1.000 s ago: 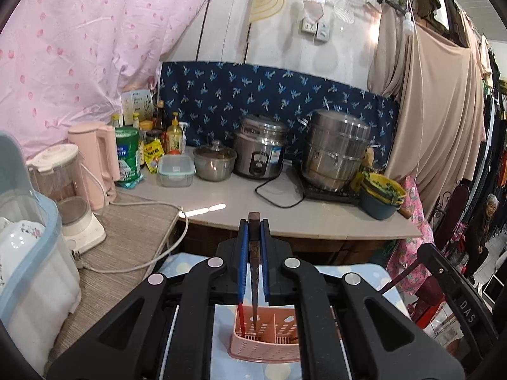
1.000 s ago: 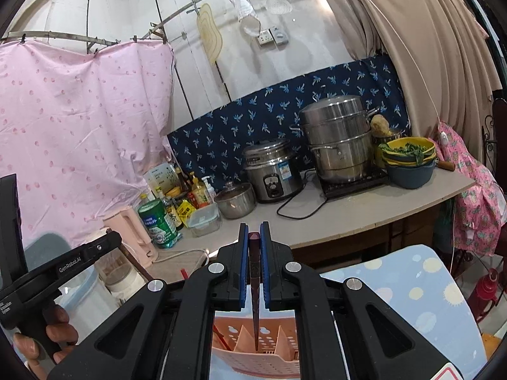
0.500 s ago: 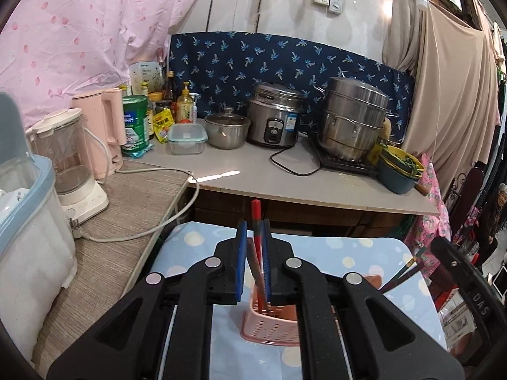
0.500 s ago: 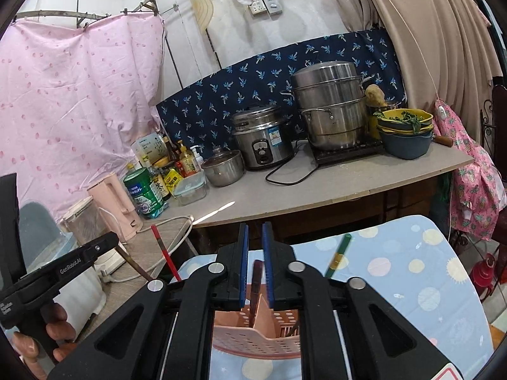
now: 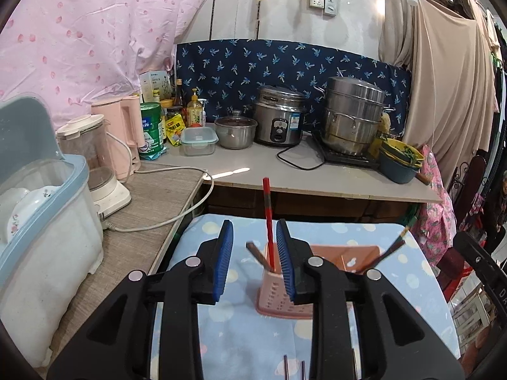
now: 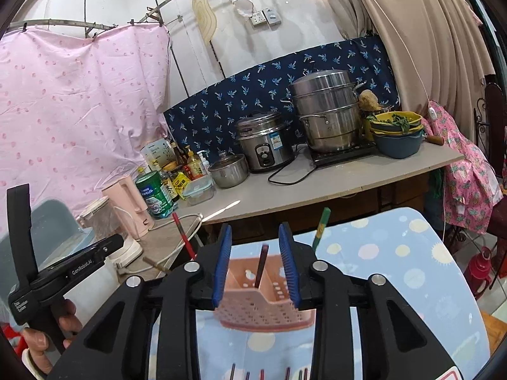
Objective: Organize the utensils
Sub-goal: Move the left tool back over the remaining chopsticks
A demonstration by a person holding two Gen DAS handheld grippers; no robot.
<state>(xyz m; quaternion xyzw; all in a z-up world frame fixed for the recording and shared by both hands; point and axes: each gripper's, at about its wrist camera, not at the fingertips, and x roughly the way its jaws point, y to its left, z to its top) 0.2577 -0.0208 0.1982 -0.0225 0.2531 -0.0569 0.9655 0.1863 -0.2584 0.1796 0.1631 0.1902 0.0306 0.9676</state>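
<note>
A pink perforated utensil basket stands on the blue dotted tablecloth. A red chopstick and a brown one stand in its left compartment; dark chopsticks lean out on the right. In the right wrist view a dark chopstick, a green one and a red one stand in it. My left gripper is open and empty above the basket. My right gripper is open and empty. Several loose chopstick ends lie at the near edge.
A counter behind the table holds a rice cooker, a steamer pot, bowls, bottles and a kettle. A blender and a blue-lidded dish box stand at the left.
Both grippers were shut on chopsticks over the basket. They lowered them in, opened and let go. The chopsticks now stand in the basket and both cameras have pulled back.
</note>
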